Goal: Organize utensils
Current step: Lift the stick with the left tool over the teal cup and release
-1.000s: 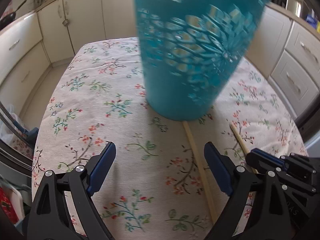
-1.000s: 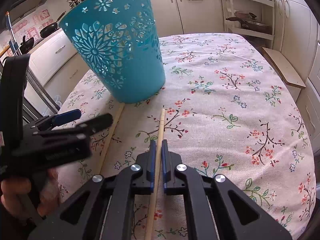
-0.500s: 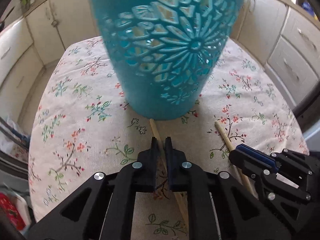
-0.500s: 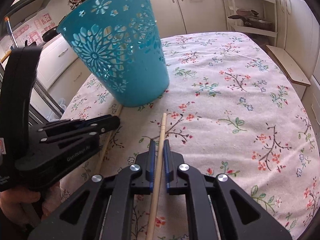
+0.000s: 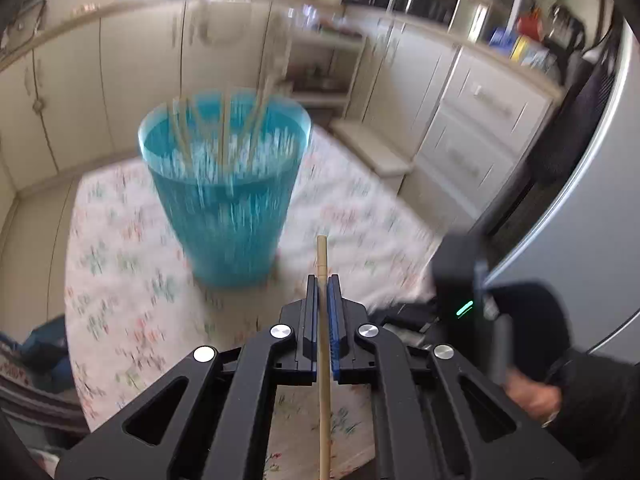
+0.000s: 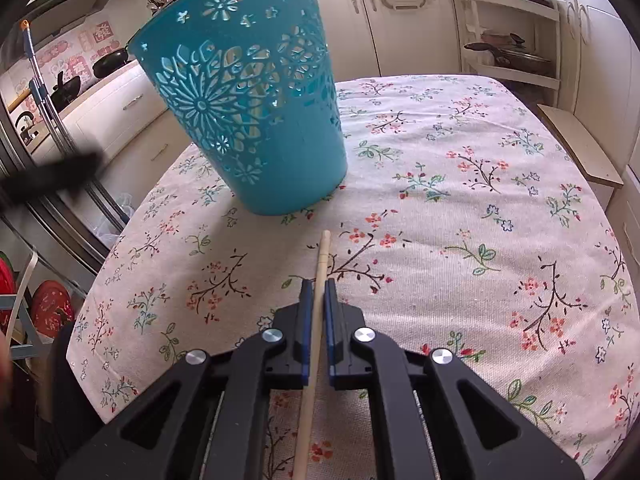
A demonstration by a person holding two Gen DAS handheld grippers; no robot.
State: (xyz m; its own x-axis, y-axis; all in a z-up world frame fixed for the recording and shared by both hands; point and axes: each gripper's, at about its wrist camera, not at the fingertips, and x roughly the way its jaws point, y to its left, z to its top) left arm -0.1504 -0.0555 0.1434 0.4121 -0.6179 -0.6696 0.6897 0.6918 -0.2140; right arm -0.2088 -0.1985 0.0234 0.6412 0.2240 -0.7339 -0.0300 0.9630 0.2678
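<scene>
On the counter (image 6: 460, 208), which has a flowery cloth over it, stands a teal cut-out basket (image 6: 248, 120), upright and a bit back from both grippers. Left gripper (image 5: 322, 284) has its jaws pinched nearly shut on a wooden chopstick (image 5: 323, 320), which runs straight up between the blue pads with its tip poking out past them toward the basket's base; that view is pretty smeared, but you can make out several more pale sticks (image 5: 224, 128) standing inside the basket, leaning on the rim. Right gripper (image 6: 316, 292) is the same deal: jaws closed down on a second chopstick (image 6: 318, 288), shaft lying lengthwise between the pads, blunt end sticking out front and pointing at the basket. From the right view that tip sits over the cloth, just short of the basket's bottom edge; can't tell if it's touching the cloth. In the left view, the person's right hand (image 5: 532, 392) shows at the lower right, blurred.
</scene>
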